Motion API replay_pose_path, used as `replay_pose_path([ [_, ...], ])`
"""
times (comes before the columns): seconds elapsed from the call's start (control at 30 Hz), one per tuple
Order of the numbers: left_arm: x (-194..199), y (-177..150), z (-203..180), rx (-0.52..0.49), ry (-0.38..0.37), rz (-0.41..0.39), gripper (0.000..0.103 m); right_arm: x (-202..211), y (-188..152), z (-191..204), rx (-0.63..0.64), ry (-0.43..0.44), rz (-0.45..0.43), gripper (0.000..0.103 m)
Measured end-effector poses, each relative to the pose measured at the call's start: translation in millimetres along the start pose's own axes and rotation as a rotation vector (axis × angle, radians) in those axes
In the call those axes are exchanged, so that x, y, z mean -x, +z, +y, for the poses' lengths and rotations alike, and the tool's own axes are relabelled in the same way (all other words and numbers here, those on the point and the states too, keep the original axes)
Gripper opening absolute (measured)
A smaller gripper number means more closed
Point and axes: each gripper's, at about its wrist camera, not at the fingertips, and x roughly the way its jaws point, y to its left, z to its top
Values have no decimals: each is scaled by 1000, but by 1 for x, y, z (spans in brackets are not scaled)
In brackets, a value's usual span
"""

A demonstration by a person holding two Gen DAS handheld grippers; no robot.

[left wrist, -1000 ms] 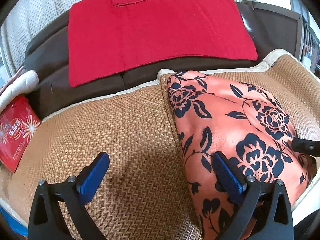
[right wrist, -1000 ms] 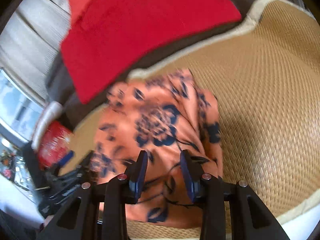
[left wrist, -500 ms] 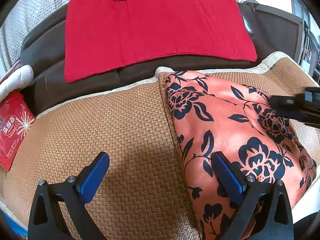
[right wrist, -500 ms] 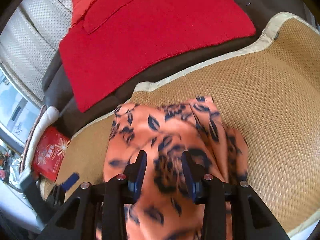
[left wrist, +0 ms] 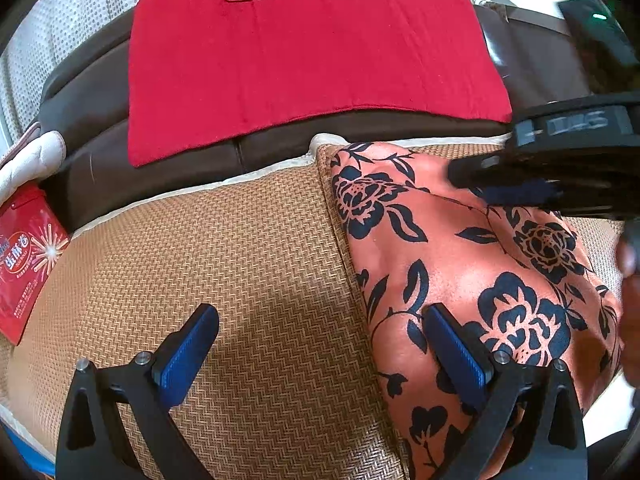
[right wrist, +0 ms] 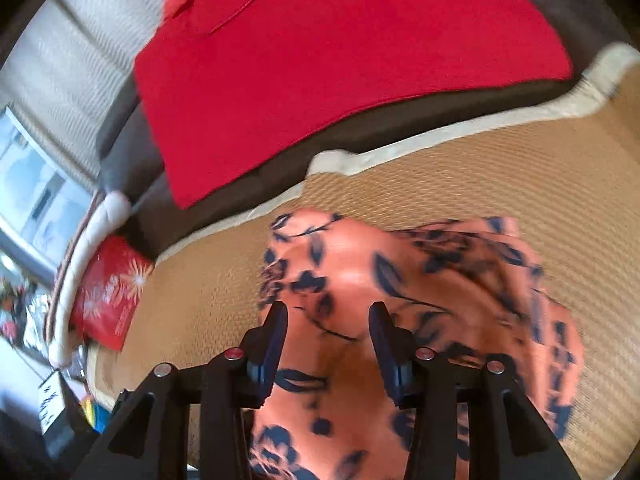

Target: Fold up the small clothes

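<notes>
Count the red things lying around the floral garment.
2. A red cloth is spread over the dark sofa back behind the woven mat; a red packet lies at the mat's left edge. The floral garment itself is orange. More may sit outside view.

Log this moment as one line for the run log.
left gripper: open above woven mat | right gripper: open over floral garment | grasp: none visible

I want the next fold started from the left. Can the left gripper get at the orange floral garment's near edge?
Probably yes: the left gripper is open, its right finger already over the orange floral garment, with nothing between.
</notes>
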Motion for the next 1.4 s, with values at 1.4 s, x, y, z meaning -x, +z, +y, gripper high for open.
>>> replay_pose_path([
  [1.4, 122, -34, 5, 25, 21, -139, 102, 118, -109, 19, 53, -65, -94, 53],
])
